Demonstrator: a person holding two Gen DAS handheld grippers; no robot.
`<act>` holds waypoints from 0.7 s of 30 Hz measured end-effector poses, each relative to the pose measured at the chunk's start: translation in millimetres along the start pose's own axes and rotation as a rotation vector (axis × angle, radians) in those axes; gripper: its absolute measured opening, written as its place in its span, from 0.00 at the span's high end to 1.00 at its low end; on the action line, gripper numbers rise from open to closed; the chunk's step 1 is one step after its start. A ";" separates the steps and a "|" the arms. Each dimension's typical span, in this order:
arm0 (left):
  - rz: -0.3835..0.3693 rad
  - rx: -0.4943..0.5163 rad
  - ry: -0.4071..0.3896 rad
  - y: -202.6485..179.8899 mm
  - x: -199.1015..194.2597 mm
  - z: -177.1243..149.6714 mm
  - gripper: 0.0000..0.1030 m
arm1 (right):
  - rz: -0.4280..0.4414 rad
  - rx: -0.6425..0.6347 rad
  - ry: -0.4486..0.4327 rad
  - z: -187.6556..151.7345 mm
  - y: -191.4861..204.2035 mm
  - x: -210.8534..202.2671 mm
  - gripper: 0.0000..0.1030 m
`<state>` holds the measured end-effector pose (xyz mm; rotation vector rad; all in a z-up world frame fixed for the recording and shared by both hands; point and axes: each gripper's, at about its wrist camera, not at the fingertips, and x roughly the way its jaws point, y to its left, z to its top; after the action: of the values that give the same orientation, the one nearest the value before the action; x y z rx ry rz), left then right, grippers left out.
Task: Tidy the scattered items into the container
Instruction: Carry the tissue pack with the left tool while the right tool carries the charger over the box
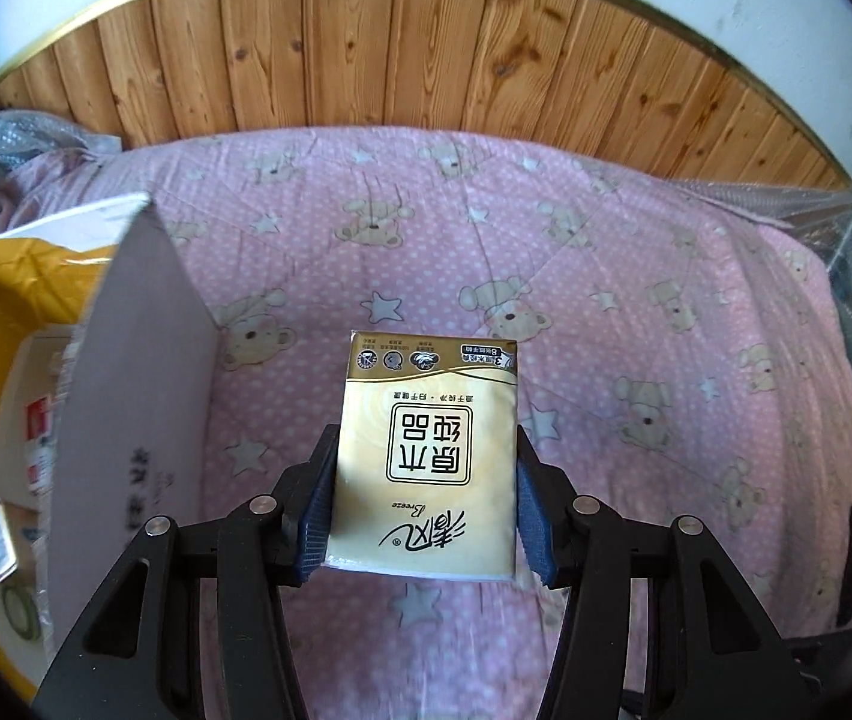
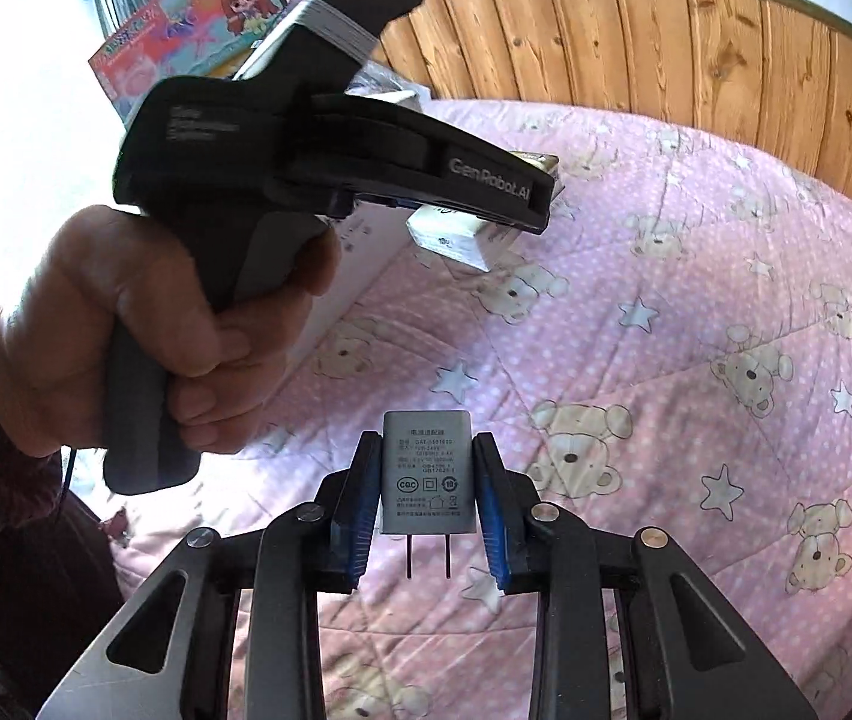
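**Both grippers loaded above the bed**

The right gripper (image 2: 426,498) is clamped on a grey power adapter (image 2: 426,474), its two prongs pointing back toward the camera, held clear above the pink bear-print quilt (image 2: 666,330). The left gripper (image 1: 423,504) has its blue pads pressed on the sides of a yellow tissue pack (image 1: 426,462), also off the quilt. Just left of it stands the open cardboard box (image 1: 132,372), with small items inside. Behind runs a wooden headboard (image 1: 426,42).
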<state>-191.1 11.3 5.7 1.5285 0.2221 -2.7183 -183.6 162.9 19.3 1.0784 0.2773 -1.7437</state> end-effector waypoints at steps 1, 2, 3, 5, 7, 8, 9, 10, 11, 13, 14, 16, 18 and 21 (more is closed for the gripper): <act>-0.003 0.002 -0.004 0.7 -7.5 -1.8 0.47 | 0.005 -0.002 -0.007 0.3 3.9 -3.7 0.70; -0.002 0.004 -0.009 1.7 -13.9 -3.4 0.47 | 0.008 -0.004 -0.012 -1.3 8.3 -8.5 0.70; 0.001 0.008 -0.014 2.8 -21.1 -5.2 0.47 | 0.008 -0.007 -0.020 -3.1 12.6 -12.8 0.70; 0.006 0.014 -0.021 5.9 -34.3 -8.6 0.47 | 0.012 -0.012 -0.033 -3.5 18.9 -17.5 0.70; 0.018 0.022 -0.029 9.5 -47.2 -12.3 0.47 | 0.016 -0.013 -0.045 -5.1 24.0 -22.9 0.70; 0.022 0.025 -0.033 11.7 -54.3 -14.3 0.47 | 0.019 -0.012 -0.050 -5.6 26.6 -25.3 0.70; 0.026 0.027 -0.039 13.9 -61.1 -16.4 0.47 | 0.020 -0.011 -0.056 -6.0 29.0 -27.1 0.70; 0.032 0.030 -0.044 16.1 -67.4 -18.4 0.47 | 0.021 -0.012 -0.061 -6.4 31.7 -28.8 0.70; 0.038 0.033 -0.051 18.8 -74.3 -20.3 0.47 | 0.023 -0.014 -0.066 -7.0 34.4 -30.6 0.70; 0.049 0.039 -0.064 24.2 -86.7 -24.5 0.47 | 0.028 -0.016 -0.076 -7.9 40.3 -34.2 0.69; 0.057 0.041 -0.071 27.4 -93.1 -27.1 0.47 | 0.031 -0.018 -0.081 -8.0 43.2 -36.2 0.69; 0.063 0.036 -0.077 35.2 -103.8 -32.4 0.47 | 0.037 -0.022 -0.093 -8.3 49.6 -40.0 0.69; 0.070 0.025 -0.084 44.2 -113.8 -38.1 0.47 | 0.041 -0.026 -0.104 -9.2 55.9 -44.2 0.70; 0.072 -0.010 -0.102 60.6 -127.9 -45.7 0.47 | 0.049 -0.030 -0.120 -9.5 64.5 -50.0 0.69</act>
<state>-80.5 -49.9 84.1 1.3635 0.1755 -2.7247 -120.3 171.6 71.0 0.9469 0.1997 -1.7471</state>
